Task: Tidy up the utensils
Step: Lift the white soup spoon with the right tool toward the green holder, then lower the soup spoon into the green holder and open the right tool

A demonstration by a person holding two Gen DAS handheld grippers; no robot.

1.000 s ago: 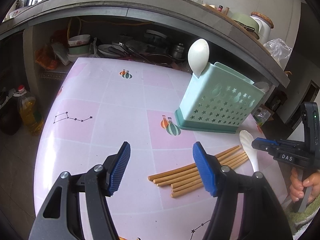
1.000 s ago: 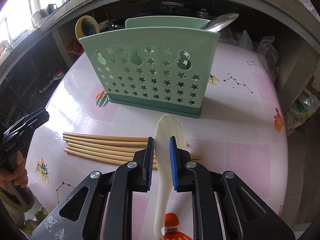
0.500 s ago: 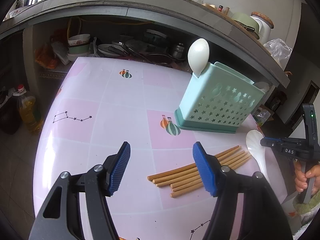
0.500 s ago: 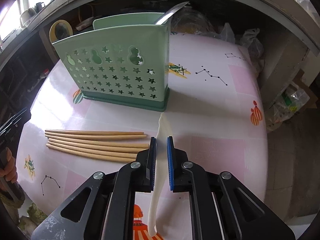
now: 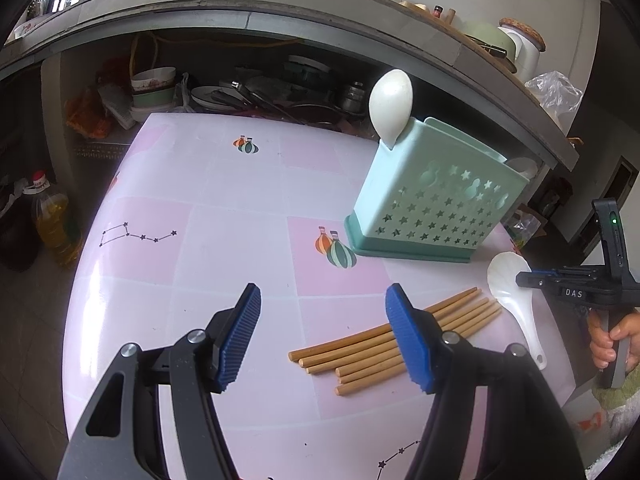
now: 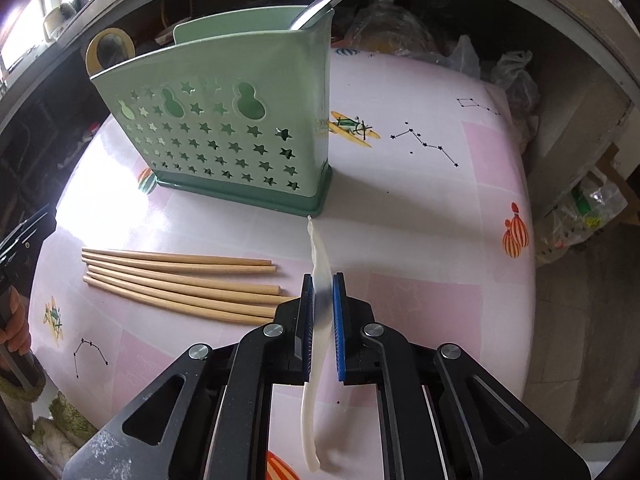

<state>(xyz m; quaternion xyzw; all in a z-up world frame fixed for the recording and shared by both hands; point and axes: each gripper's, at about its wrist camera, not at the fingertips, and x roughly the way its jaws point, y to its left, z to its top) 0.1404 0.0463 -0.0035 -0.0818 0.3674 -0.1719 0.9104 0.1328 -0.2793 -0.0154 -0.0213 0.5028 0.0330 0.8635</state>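
A mint-green utensil holder [image 5: 432,204] with star holes stands on the pink table; it also shows in the right wrist view [image 6: 232,136]. A white spoon [image 5: 390,104] stands in its far end and a metal spoon [image 6: 328,0] in the other end. Several wooden chopsticks [image 5: 400,338] lie on the table; they also show in the right wrist view [image 6: 180,284]. My right gripper [image 6: 323,292] is shut on a white soup spoon [image 6: 318,264], turned on edge and lifted near the holder's corner. The soup spoon [image 5: 514,292] also shows in the left wrist view. My left gripper [image 5: 323,328] is open and empty above the table.
A shelf with bowls and pans [image 5: 240,92] runs under the counter behind the table. An oil bottle [image 5: 52,220] stands on the floor at the left. Plastic bags [image 6: 516,76] lie by the table's far right edge. The table edge [image 6: 528,280] drops off at the right.
My right gripper has lifted the white soup spoon and rolled it onto its edge while swinging right past the holder's corner. My left gripper has stayed open in place.
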